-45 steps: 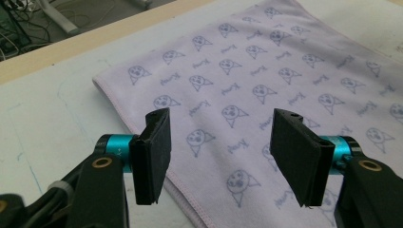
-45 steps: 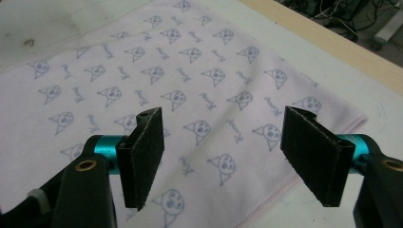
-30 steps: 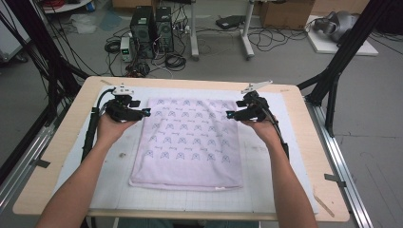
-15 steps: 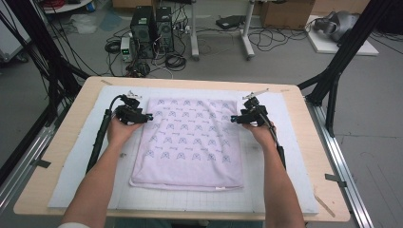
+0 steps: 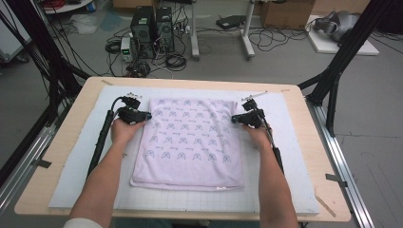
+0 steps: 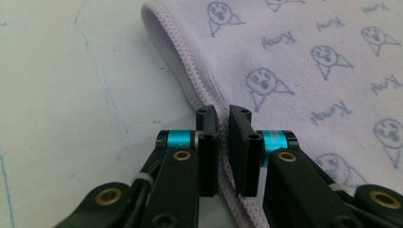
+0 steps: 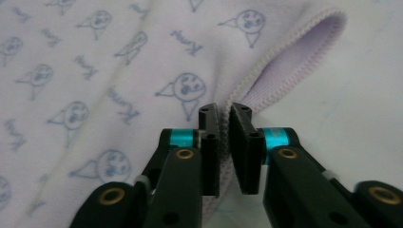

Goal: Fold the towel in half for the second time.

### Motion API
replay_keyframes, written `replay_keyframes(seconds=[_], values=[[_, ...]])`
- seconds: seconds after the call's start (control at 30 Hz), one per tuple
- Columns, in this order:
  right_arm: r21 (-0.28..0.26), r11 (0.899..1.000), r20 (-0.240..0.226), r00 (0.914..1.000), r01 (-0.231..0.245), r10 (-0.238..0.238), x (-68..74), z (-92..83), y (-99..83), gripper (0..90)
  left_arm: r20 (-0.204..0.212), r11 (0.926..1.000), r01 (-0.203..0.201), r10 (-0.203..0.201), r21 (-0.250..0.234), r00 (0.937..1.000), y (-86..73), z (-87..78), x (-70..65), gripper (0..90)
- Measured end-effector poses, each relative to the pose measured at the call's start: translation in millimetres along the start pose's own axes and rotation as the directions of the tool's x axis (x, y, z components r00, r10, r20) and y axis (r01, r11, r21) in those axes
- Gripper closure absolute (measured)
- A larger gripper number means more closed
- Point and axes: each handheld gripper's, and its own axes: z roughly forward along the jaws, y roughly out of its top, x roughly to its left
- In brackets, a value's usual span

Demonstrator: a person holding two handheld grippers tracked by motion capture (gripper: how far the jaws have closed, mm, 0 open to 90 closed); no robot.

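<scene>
The folded lilac towel with its small printed faces lies flat on the white mat in the middle of the tabletop. My left tool sits at the towel's left edge near the far corner; its jaws have just been closing and now pinch the stitched hem. My right tool has just been closing as well, and it pinches the right edge near the opposite far corner.

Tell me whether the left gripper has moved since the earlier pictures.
Yes. In the high view the left gripper has come down and in toward the towel, from over the mat to the towel's left edge. Its jaws have just been closing on that hem.
</scene>
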Motion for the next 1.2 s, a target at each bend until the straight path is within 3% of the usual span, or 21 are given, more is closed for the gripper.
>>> replay_keyframes(seconds=[0.17, 0.3, 0.43, 0.53, 0.67, 0.77, 0.87, 0.97, 1.03, 1.07, 1.2], values=[[0.001, 1.0, -0.028, 0.9992, 0.028, -0.028, -1.6, -9.2, 1.7, 84.4, 0.038, 0.9996, -0.012, 0.013, -0.027, 0.9992, 3.1, -12.6, 3.2, 84.9], [-0.048, 0.998, -0.06, 0.9969, 0.048, -0.051, 1.7, -28.4, 7.1, 84.4, 0.066, 0.9963, -0.038, 0.043, -0.077, 0.9969, 8.8, -30.7, -0.3, 85.0], [-0.086, 0.991, -0.092, 0.9901, 0.098, -0.106, 14.3, -54.3, 13.4, 84.4, 0.096, 0.9891, -0.095, 0.106, -0.112, 0.9897, 10.6, -55.5, -9.2, 84.9], [-0.092, 0.985, -0.118, 0.981, 0.143, -0.154, 28.3, -72.9, 12.0, 84.4, 0.122, 0.9823, -0.115, 0.134, -0.148, 0.9835, 4.2, -76.5, -16.0, 84.9], [-0.098, 0.98, -0.145, 0.9713, 0.176, -0.189, 44.0, -92.8, -3.5, 84.3, 0.136, 0.9753, -0.139, 0.163, -0.172, 0.9771, -17.8, -97.5, -24.4, 84.7], [-0.094, 0.983, -0.169, 0.9701, 0.16, -0.174, 51.0, -101.2, -25.3, 84.2, 0.161, 0.9744, -0.141, 0.17, -0.175, 0.9723, -40.1, -105.2, -30.8, 84.7], [-0.072, 0.987, -0.196, 0.9682, 0.144, -0.155, 54.0, -100.2, -49.9, 83.9, 0.171, 0.9718, -0.174, 0.201, -0.159, 0.9646, -60.9, -110.7, -38.0, 84.6], [-0.05, 0.989, -0.213, 0.9657, 0.141, -0.148, 56.3, -94.0, -71.8, 82.9, 0.191, 0.9744, -0.184, 0.207, -0.129, 0.9596, -81.0, -113.6, -41.9, 83.9], [-0.021, 0.991, -0.216, 0.9673, 0.131, -0.133, 55.1, -89.6, -80.7, 74.2, 0.19, 0.9753, -0.199, 0.214, -0.095, 0.9581, -87.2, -113.8, -42.7, 78.4], [-0.012, 0.991, -0.216, 0.9678, 0.13, -0.129, 53.5, -89.9, -82.7, 64.3, 0.182, 0.9749, -0.205, 0.218, -0.088, 0.9588, -88.1, -114.5, -42.5, 71.1], [-0.058, 0.992, -0.182, 0.976, 0.111, -0.119, 49.1, -100.8, -73.3, 45.9, 0.147, 0.9766, -0.192, 0.205, -0.098, 0.9677, -74.5, -117.8, -37.9, 49.0]])
